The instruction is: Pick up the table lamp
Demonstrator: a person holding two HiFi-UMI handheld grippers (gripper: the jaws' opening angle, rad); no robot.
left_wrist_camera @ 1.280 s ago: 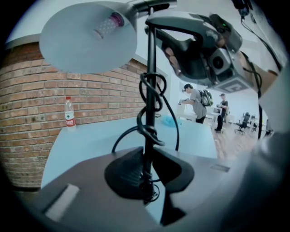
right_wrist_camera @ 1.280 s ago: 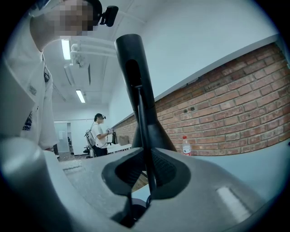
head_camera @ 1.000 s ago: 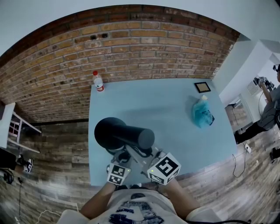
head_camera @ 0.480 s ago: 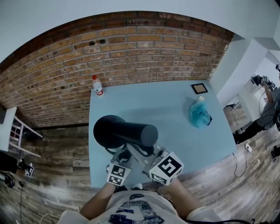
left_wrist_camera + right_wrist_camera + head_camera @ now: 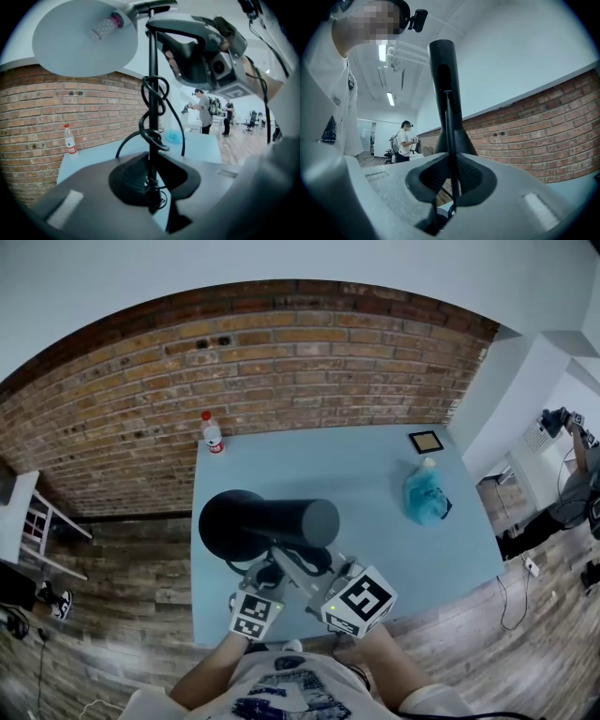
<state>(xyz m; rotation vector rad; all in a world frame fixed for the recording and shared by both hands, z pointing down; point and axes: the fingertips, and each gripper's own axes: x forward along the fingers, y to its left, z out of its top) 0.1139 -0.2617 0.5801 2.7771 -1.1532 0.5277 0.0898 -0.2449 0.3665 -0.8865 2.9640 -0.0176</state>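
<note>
Table lamp held tilted over the near left part of the pale blue bench, its dark open end facing left. The left gripper is closed on the thin stem, around which the cord is wound. The right gripper is closed on the same stem. A plastic bottle stands at the far left corner, by the brick wall. A blue bag lies well apart at the right.

Bottle on table, behind lamp
</note>
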